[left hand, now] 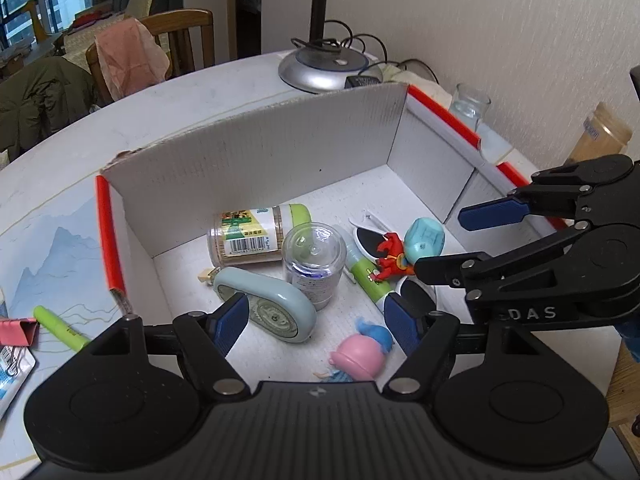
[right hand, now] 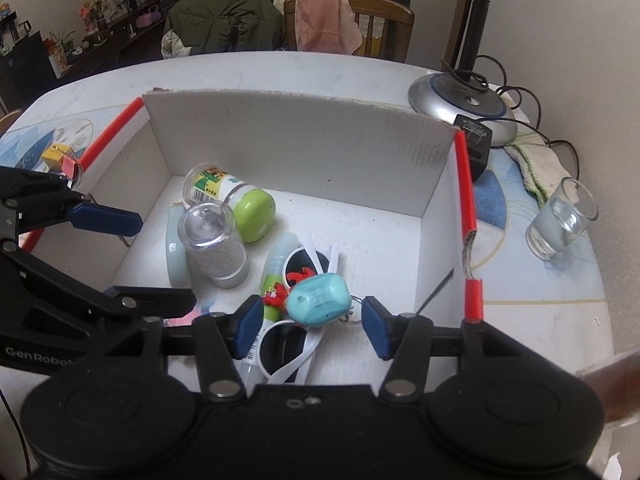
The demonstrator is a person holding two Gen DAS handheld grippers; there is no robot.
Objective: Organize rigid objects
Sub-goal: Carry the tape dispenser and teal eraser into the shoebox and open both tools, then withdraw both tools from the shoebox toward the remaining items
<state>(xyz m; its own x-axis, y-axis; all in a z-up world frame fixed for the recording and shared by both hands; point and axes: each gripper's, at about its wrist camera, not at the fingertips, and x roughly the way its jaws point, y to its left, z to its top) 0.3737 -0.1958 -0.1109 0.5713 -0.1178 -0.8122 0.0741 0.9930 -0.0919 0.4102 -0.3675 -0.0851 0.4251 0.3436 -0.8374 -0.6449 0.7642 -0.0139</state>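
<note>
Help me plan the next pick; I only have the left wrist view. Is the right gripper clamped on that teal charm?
Observer: No. The right gripper is open; the teal charm lies between its pads, unpressed.
Operator: Anything attached to it?
Observer: A metal key ring hangs off its side, toward the right-hand pad.
Operator: Anything outside the cardboard box that I'm missing?
Observer: A small yellow box sits on the table, beyond the wall on the picture's left.
</note>
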